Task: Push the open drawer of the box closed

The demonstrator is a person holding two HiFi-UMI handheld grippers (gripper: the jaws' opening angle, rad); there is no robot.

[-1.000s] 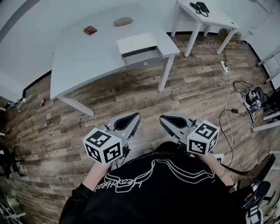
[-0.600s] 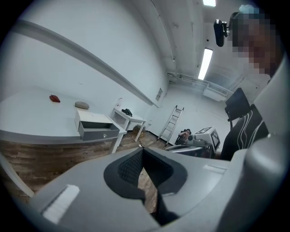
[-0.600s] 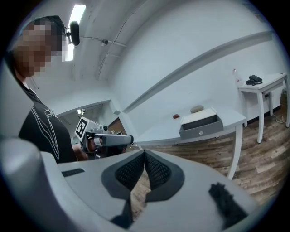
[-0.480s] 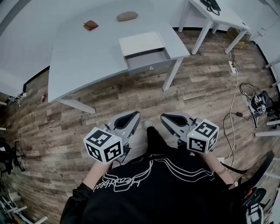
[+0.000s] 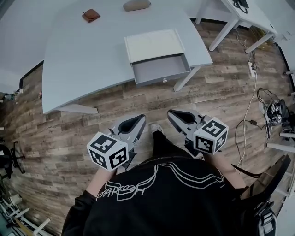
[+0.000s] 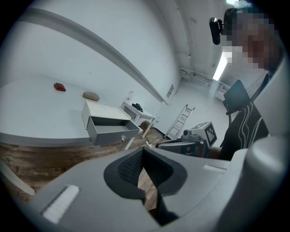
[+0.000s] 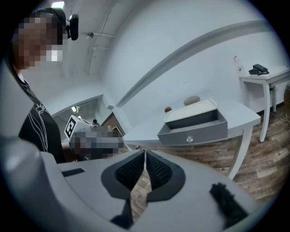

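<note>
Since a moment ago the table (image 5: 83,60) and the box (image 5: 154,45) on it have slid lower in the head view and grown larger, so you have come closer to them, while your two grippers have kept about the same places at lower centre. The box is white and sits toward the right end of the pale grey table, near its front edge. Its drawer (image 5: 161,70) is pulled out toward you, grey inside, with a small knob (image 5: 164,80) on its front, which reaches about as far as the table's edge. Well behind the box, at the top of the frame, lie a reddish-brown thing (image 5: 91,15) and a grey oval thing (image 5: 136,4), apart from each other. The floor (image 5: 55,133) is wood plank. A second white table (image 5: 244,14) stands at upper right, and cables (image 5: 272,110) trail along the right edge. In the left gripper view a ladder (image 6: 181,120) leans against the far wall. You hold the left gripper (image 5: 133,123) and the right gripper (image 5: 180,116) side by side in front of your black shirt (image 5: 156,203), both aimed up the frame at the table and well short of the drawer. Their marker cubes are nearest you, the left cube (image 5: 107,151) and the right cube (image 5: 210,136). In each gripper's own view the jaws are closed tip to tip, with nothing held and only floor showing through the gap behind the tips.
</note>
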